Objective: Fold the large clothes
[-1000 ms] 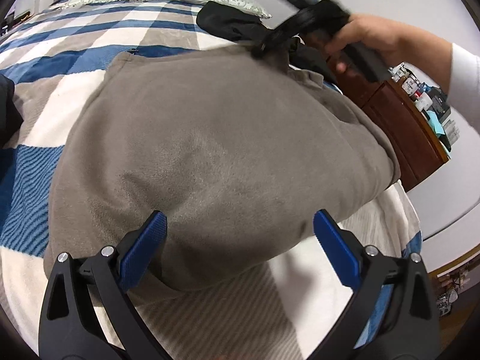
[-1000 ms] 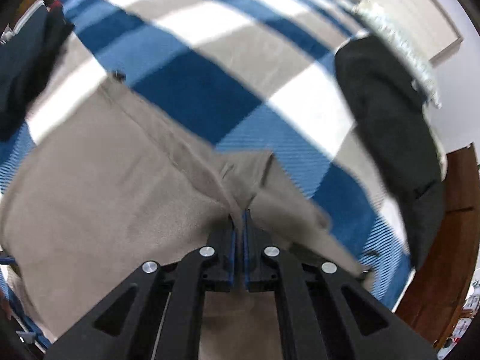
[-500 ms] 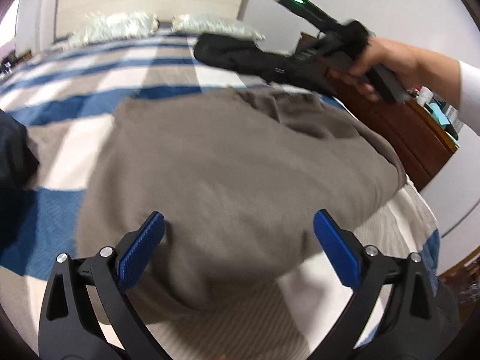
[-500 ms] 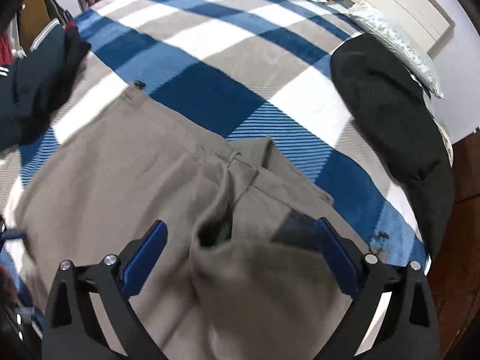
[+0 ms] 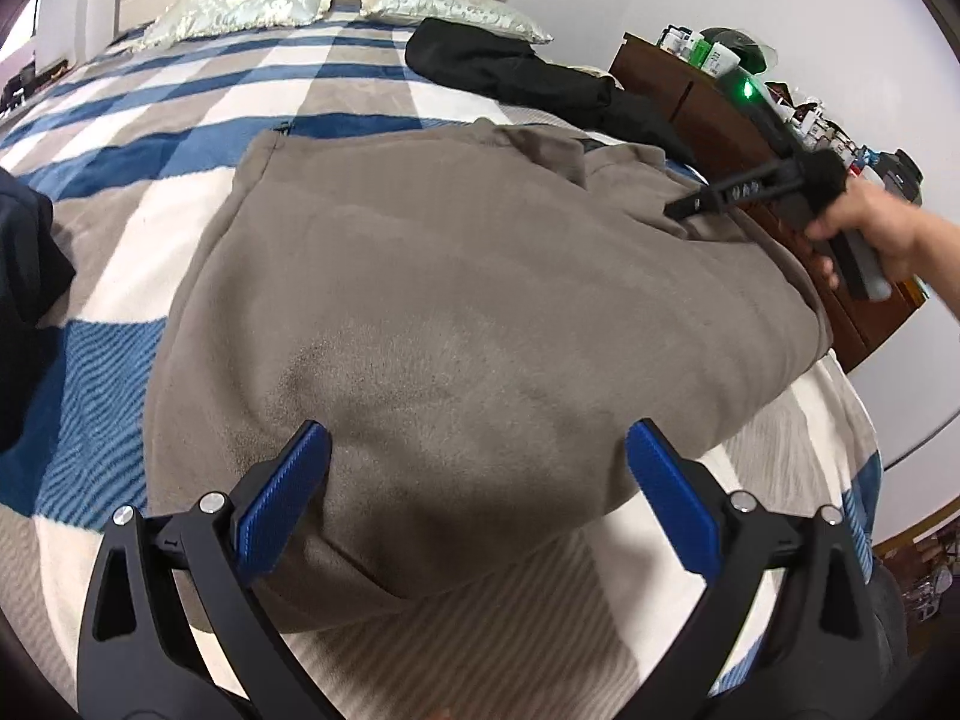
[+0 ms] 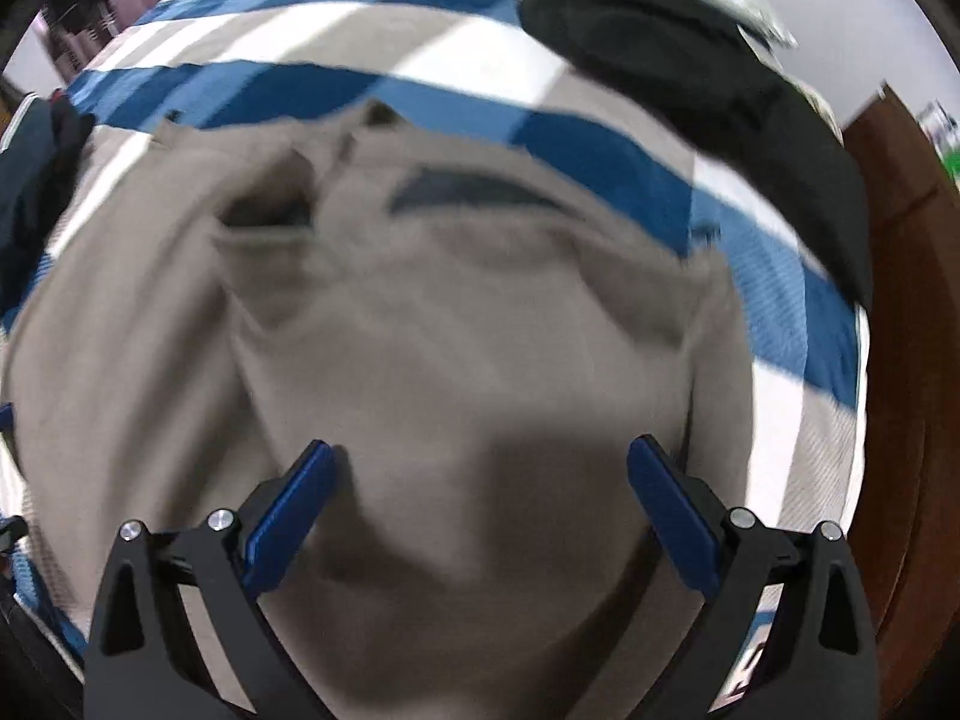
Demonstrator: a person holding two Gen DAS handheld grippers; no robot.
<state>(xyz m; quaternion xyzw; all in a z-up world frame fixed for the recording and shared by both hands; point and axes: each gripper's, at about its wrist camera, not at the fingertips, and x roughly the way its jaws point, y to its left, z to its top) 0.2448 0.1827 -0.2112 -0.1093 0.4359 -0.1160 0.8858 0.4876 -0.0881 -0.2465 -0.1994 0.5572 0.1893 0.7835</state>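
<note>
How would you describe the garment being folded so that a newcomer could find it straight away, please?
Start at the bed with the blue, white and taupe checked blanket. In its middle, nearest both grippers, lies the taupe fleece garment, folded into a broad thick slab. Unlike the black garment by the pillows, it is light greyish-brown and lies under the open left gripper.
</note>
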